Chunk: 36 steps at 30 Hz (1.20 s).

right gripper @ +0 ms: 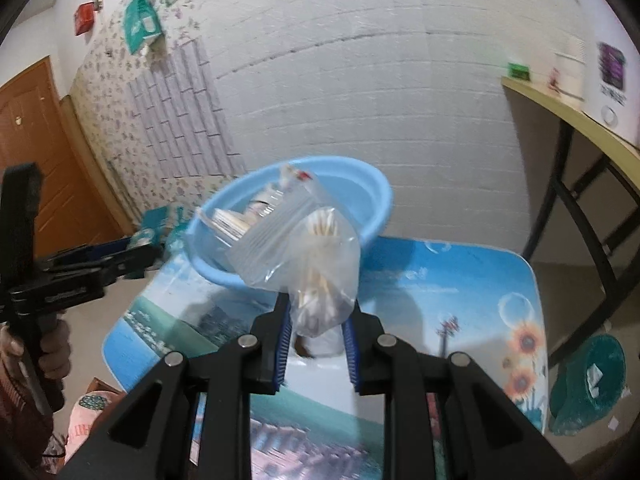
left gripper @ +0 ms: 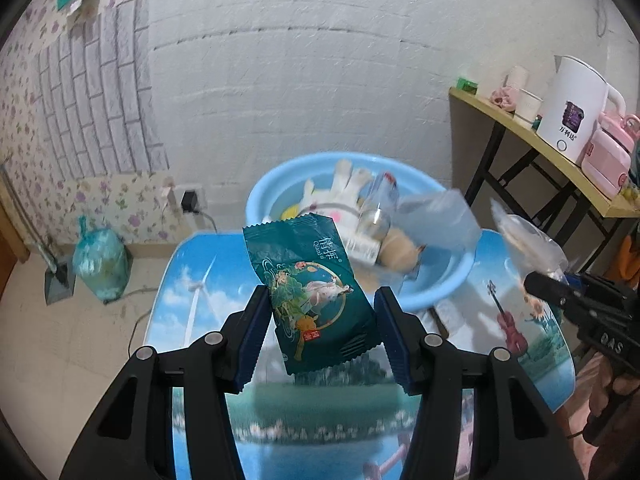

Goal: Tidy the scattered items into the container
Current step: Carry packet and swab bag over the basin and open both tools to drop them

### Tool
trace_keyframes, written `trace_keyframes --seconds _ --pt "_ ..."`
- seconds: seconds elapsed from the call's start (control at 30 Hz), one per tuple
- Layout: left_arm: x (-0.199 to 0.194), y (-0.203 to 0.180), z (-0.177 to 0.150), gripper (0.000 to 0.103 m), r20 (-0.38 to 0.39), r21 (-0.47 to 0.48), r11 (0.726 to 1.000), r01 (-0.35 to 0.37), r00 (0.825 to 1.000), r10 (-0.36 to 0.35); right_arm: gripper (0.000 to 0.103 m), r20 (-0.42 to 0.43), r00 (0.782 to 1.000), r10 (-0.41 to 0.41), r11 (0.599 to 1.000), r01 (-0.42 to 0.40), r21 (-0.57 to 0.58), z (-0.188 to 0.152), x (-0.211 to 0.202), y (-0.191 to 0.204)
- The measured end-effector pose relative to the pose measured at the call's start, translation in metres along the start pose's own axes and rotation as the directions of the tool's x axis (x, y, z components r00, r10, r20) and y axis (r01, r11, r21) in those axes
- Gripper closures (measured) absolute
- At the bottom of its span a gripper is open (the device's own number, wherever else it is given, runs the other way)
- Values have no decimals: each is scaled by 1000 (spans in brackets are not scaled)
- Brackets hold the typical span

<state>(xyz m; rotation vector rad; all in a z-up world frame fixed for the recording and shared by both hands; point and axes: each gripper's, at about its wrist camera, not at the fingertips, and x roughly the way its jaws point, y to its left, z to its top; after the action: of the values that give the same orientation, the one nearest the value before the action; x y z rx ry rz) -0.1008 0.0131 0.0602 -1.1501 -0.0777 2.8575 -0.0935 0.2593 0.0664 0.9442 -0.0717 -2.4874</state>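
My left gripper [left gripper: 322,312] is shut on a dark green snack packet [left gripper: 312,292] and holds it above the table, just short of the light blue basin [left gripper: 424,300]. The basin holds a white plush toy [left gripper: 336,196], a clear bottle [left gripper: 372,220] and a brown item. My right gripper [right gripper: 318,316] is shut on a clear zip bag [right gripper: 316,264] of pale sticks, held over the table beside the basin [right gripper: 372,204]. In the left wrist view the right gripper [left gripper: 536,284] and its bag [left gripper: 528,240] show at the right.
The small table [right gripper: 460,280] has a printed blue scenery top. A side table [left gripper: 560,152] at the right carries a white kettle [left gripper: 572,108] and a pink box. A green bin [right gripper: 588,384] and a tied rubbish bag [left gripper: 100,260] stand on the floor.
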Motion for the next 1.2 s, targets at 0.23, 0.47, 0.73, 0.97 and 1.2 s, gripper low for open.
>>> trace_keyframes --seconds 0.23,0.47,0.73,0.97,1.2 --pt "23 -1 34 50 7 43 999 -10 1000 10 80 -3 999 43 997 -44 -63 18 19 22" --pt "51 0 52 50 -12 78 997 -18 1000 19 80 -27 997 73 994 -75 -82 29 48 29" --pt "81 1 60 49 -50 97 995 -1 999 5 80 -58 994 88 992 -92 -83 37 77 32" --pt "89 0 62 35 -40 134 991 -6 999 12 77 -88 991 98 991 -105 -78 38 95 33" --pt "82 2 61 27 -24 125 992 -1 1000 4 73 -102 989 103 992 -109 -59 35 98 30"
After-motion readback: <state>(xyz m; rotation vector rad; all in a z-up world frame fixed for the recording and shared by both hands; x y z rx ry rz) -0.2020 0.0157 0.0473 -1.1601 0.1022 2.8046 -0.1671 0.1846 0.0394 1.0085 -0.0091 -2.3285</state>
